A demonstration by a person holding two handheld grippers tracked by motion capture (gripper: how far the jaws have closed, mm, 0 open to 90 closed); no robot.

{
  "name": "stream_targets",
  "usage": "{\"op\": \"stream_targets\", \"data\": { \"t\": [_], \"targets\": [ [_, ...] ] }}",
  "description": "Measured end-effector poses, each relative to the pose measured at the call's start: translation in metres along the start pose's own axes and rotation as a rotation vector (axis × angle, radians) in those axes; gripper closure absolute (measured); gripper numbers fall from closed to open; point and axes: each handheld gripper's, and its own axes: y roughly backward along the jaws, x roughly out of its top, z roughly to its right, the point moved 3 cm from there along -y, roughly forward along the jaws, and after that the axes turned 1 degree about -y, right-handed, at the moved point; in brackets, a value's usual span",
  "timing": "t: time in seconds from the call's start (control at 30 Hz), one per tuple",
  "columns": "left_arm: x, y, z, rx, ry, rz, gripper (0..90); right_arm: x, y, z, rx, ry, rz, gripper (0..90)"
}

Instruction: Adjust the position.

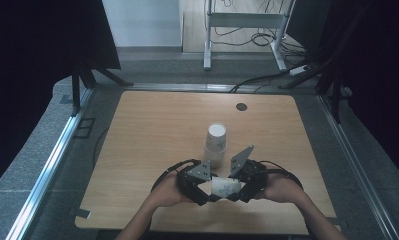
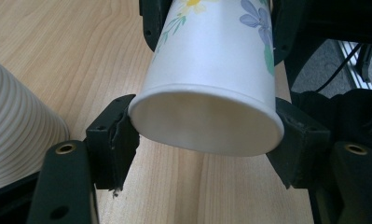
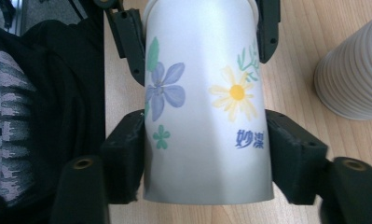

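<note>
Left gripper [image 1: 207, 192]: clamped on the rim end of the flowered paper cup [image 1: 224, 186]; in the left gripper view its two black jaws press the cup's open mouth [image 2: 207, 123] from both sides.
Right gripper [image 1: 237, 192]: closed on the same cup at its base end; in the right gripper view its jaws grip the printed wall [image 3: 207, 130] on either side, and the left gripper's jaws show farther up the cup.
Flowered paper cup: lies on its side, held between the two grippers above the near edge of the table [image 1: 152, 130], midway between the person's hands; white, with a purple flower, a yellow daisy and blue lettering.
Hands: left hand [image 1: 162, 196] and right hand [image 1: 282, 190] come in from the bottom of the high view, each behind its gripper.
Stack of paper cups [image 1: 216, 145]: stands upright just beyond the grippers, near the held cup but apart from it; its ribbed side shows at the edge of both gripper views [image 2: 20, 135] [image 3: 354, 74].
Cable hole cover [image 1: 242, 106]: small dark disc near the table's far edge, well apart from the cups.
Desk frame [image 1: 247, 30]: white legs on the floor beyond the table, with cables around them.
</note>
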Motion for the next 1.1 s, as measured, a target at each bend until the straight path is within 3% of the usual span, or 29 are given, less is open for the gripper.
{"op": "stream_targets", "data": {
  "t": [0.27, 0.47, 0.63, 0.8, 1.1],
  "targets": [
    [0.000, 0.001, 0.000, -0.003, 0.006, 0.014, 27.8, -0.002, 0.001, -0.001, -0.007, -0.007, 0.024, 36.2],
    [-0.001, 0.006, -0.003, -0.008, 0.045, 0.073, 19.8, -0.004, 0.006, -0.002, -0.011, -0.024, 0.078, 36.2],
    [-0.003, 0.012, -0.005, -0.031, 0.078, 0.133, 16.6, -0.010, 0.011, -0.002, -0.017, -0.038, 0.164, 36.2],
    [-0.002, 0.015, -0.006, -0.036, 0.089, 0.163, 15.6, -0.017, 0.014, -0.002, -0.022, -0.044, 0.247, 36.2],
    [-0.001, 0.021, -0.008, -0.057, 0.122, 0.224, 15.1, -0.031, 0.006, -0.005, -0.022, -0.057, 0.385, 36.1]
  ]
}}
